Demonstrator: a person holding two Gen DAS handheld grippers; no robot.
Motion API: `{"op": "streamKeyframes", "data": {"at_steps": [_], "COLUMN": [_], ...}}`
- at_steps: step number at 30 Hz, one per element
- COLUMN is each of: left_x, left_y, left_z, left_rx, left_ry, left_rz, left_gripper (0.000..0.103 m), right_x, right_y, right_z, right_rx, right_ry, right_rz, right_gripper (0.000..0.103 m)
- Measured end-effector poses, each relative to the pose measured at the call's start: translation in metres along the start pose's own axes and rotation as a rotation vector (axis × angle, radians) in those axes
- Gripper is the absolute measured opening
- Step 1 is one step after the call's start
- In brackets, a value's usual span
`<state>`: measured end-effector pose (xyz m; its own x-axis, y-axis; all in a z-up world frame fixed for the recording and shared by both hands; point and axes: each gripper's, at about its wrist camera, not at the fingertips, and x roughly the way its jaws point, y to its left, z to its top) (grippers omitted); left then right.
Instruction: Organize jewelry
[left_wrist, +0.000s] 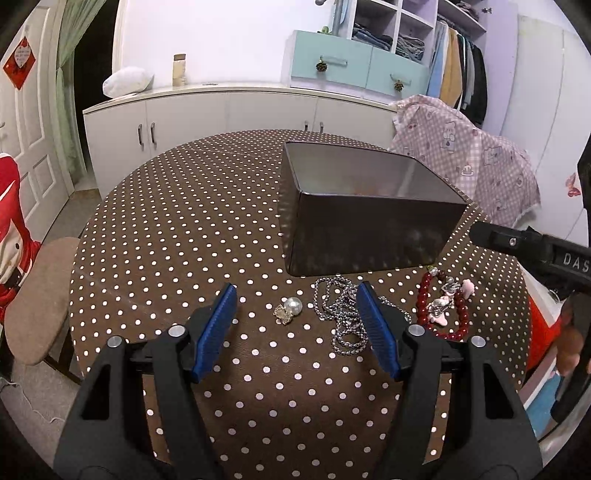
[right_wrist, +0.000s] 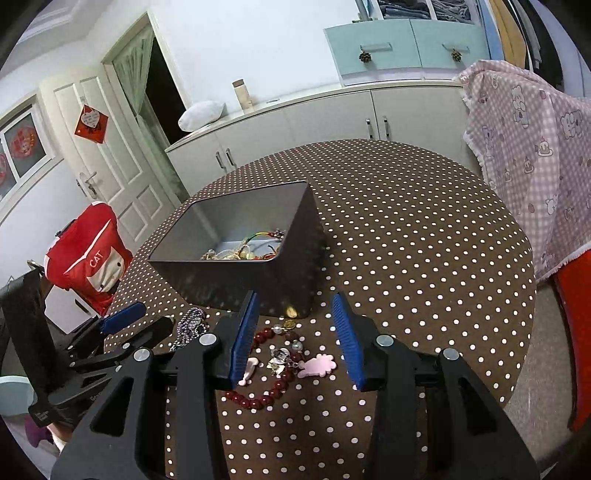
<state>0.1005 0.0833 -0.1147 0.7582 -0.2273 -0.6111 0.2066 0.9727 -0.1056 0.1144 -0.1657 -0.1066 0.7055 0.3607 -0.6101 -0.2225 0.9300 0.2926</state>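
Left hand-held gripper (left_wrist: 297, 321): jaws apart, nothing clamped; its blue pads straddle the pearl charm and the edge of the chain in the lower middle of the left wrist view.
Right hand-held gripper (right_wrist: 295, 339): jaws apart, nothing pressed; the red bead bracelet lies between and just below its pads.
Pearl charm (left_wrist: 290, 309): on the tabletop (left_wrist: 177, 229), straight ahead of the left pads, nearer the left one.
Silver chain (left_wrist: 341, 314): a heap running lengthwise towards the box, touching or just under the right-hand pad; which, cannot be told.
Red bead bracelet (right_wrist: 275, 373): loop with pink charms, nearer the right hand.
Metal box (right_wrist: 240, 251): open, beyond all three pieces, already holding some jewelry.
Deciding relation: each piece lies ahead of and below its nearer gripper; the box is farther on.
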Motion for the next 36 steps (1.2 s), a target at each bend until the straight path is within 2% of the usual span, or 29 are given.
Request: {"op": "streamKeyframes", "data": {"at_steps": [1,3,4,6,8,10,13,17,27,32,36], "left_x": [0.001,0.005,0.007,0.009,0.008,0.008,0.007,0.006,-0.004,-0.009,-0.008], "left_y": [0.000,0.000,0.001,0.002,0.001,-0.001,0.001,0.006,0.015,0.020,0.022], "left_z": [0.000,-0.001,-0.002,-0.004,-0.005,-0.007,-0.008,-0.008,-0.010,-0.012,-0.014], "left_rx": [0.003,0.000,-0.003,-0.008,0.005,0.031,0.020,-0.010,-0.045,-0.062,-0.054], "left_ry": [0.002,0.018,0.024,0.033,0.025,0.025,0.017,0.006,-0.041,-0.061,-0.052], "left_rz": [0.002,0.003,0.003,0.006,0.002,0.018,0.018,0.006,-0.004,-0.017,-0.035], "left_gripper": [0.052,0.043,0.036,0.032,0.022,0.018,0.015,0.015,0.015,0.015,0.015], "right_x": [0.000,0.001,0.001,0.001,0.002,0.003,0.004,0.009,0.036,0.055,0.066], "right_y": [-0.001,-0.002,-0.002,-0.002,-0.001,0.001,0.007,0.022,0.067,0.085,0.094], "right_z": [0.000,0.001,0.001,0.001,0.001,0.000,-0.002,-0.006,-0.020,-0.020,-0.021], "right_rx": [0.002,0.005,0.005,0.005,0.003,0.002,-0.009,-0.045,-0.181,-0.229,-0.275], "right_ry": [0.000,0.001,0.002,0.004,0.007,0.009,0.012,0.040,0.116,0.151,0.152], "right_rz": [-0.002,-0.004,-0.004,-0.004,-0.002,0.002,0.022,0.095,0.140,0.133,0.080], "right_gripper": [0.039,0.039,0.039,0.039,0.039,0.039,0.039,0.039,0.039,0.036,0.033]}}
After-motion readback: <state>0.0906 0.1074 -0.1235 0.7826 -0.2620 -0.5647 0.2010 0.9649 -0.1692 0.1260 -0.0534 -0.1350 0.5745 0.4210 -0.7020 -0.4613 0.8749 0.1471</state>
